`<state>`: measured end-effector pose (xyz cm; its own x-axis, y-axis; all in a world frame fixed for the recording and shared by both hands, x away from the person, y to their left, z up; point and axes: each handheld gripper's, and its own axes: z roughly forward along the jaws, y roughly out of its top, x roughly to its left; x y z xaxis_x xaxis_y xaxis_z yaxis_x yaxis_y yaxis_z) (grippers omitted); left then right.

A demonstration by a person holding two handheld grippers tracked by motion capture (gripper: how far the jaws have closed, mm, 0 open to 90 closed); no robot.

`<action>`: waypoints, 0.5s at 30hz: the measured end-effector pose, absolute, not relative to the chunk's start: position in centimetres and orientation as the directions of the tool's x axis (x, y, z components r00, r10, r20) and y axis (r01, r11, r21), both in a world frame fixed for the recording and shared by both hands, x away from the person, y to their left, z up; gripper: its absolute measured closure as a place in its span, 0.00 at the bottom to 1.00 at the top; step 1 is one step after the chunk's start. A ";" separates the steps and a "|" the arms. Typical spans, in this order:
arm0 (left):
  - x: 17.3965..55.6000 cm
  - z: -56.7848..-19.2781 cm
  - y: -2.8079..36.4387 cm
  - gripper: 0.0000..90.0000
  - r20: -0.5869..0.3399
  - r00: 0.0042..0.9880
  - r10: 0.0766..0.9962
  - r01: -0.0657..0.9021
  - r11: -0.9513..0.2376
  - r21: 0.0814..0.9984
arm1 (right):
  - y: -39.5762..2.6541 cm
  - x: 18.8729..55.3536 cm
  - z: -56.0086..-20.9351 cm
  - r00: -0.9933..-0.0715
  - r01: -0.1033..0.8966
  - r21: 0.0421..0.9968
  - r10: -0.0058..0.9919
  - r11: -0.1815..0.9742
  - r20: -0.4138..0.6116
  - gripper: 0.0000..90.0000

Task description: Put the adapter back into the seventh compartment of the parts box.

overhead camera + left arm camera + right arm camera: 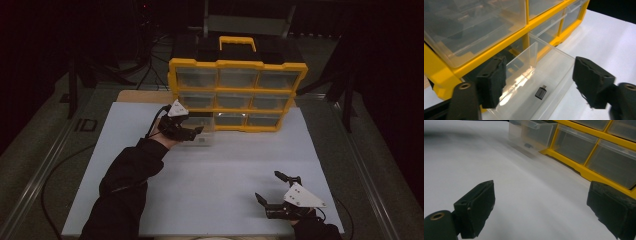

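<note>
The left gripper (539,82) hangs over a clear plastic drawer (554,72) pulled out of the bottom-left slot of a yellow-framed drawer organizer (237,92). Its jaws stand spread, with nothing pinched between them. Straight ahead of them and below, on the drawer floor, lies a small dark adapter (540,93) with a short metal plug at its far end; it sits between the two pads in the left gripper view but lower, clear of both. The drawer's near side wall runs just past the left pad, and its front wall lies under the right pad.

In the high view the left gripper (185,131) sits at the organizer's lower left corner, and the right gripper (280,192) rests well apart, low on the white tabletop (220,170) near the front edge. Its jaws are also spread and hold nothing. From the right gripper view, the drawer (531,135) and the dark adapter (527,145) lie far ahead to the left, with bare white surface between.

No readable writing shows on the organizer or the adapter.
</note>
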<state>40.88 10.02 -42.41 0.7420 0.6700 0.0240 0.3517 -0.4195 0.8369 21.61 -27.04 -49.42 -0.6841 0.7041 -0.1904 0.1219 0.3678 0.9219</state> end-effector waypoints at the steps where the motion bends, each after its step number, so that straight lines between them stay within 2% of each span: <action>1: 40.8 -42.3 10.0 0.25 0.035 0.748 0.663 0.345 -0.434 0.832 | -27.0 21.6 -49.4 -0.684 0.121 0.922 0.704 0.368 -0.191 0.09; 7: 40.5 -42.3 10.2 0.10 0.034 0.761 0.648 0.350 -0.453 0.820 | -27.0 21.6 -49.4 -0.685 0.122 0.922 0.704 0.368 -0.190 0.09; 15: 39.5 -42.1 10.7 0.00 0.024 0.772 0.635 0.354 -0.462 0.813 | -27.0 21.6 -49.4 -0.684 0.123 0.922 0.705 0.368 -0.190 0.09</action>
<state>39.46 10.68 -42.11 0.7723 0.6348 0.0243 0.3544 -0.4623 0.8128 21.63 -27.01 -49.44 -0.6836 0.7046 -0.1904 0.1228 0.3681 0.9216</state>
